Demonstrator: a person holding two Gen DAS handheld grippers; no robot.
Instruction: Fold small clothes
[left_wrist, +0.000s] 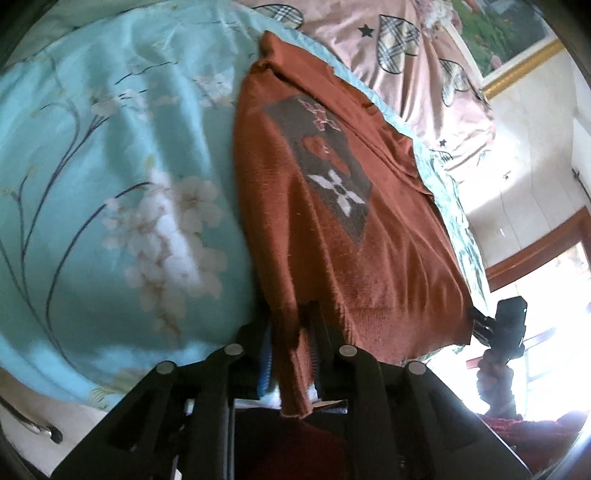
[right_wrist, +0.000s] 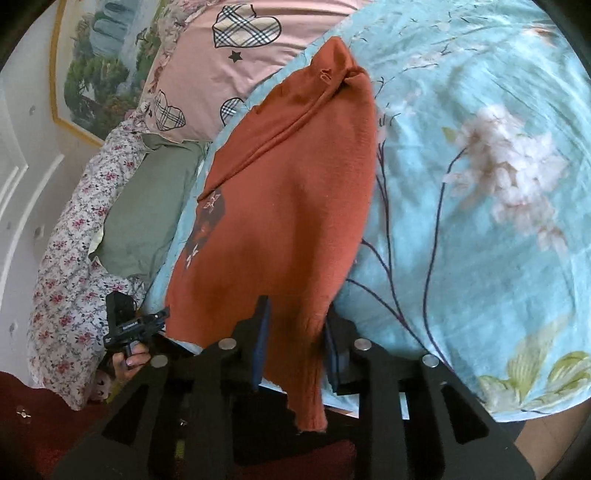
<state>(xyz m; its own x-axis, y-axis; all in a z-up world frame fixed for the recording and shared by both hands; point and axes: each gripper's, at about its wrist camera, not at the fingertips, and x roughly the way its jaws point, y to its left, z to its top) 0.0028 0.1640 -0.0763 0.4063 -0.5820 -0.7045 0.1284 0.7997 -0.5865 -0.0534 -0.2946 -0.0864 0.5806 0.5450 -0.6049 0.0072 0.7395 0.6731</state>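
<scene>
A rust-orange sweater (left_wrist: 332, 206) lies lengthwise on a pale blue floral sheet (left_wrist: 122, 177), with its hem at the near edge of the bed and its neck toward the pillows. The left gripper (left_wrist: 291, 332) is clamped on one hem corner: a fold of knit passes between its blue pads and hangs down past them. The right gripper (right_wrist: 295, 325) is clamped on the other hem corner, with a ribbed strip drooping between its fingers. No earlier view is at hand. A grey patch (left_wrist: 325, 162) with a white flower sits on the sweater's front. Beyond the sweater lies a pink cover (left_wrist: 413, 66) with plaid hearts; beside it in the right view are a green cloth (right_wrist: 147, 206) and a flowered pillow (right_wrist: 74, 258). A framed picture (right_wrist: 99, 62) hangs on the wall. Nothing rests on the sweater
</scene>
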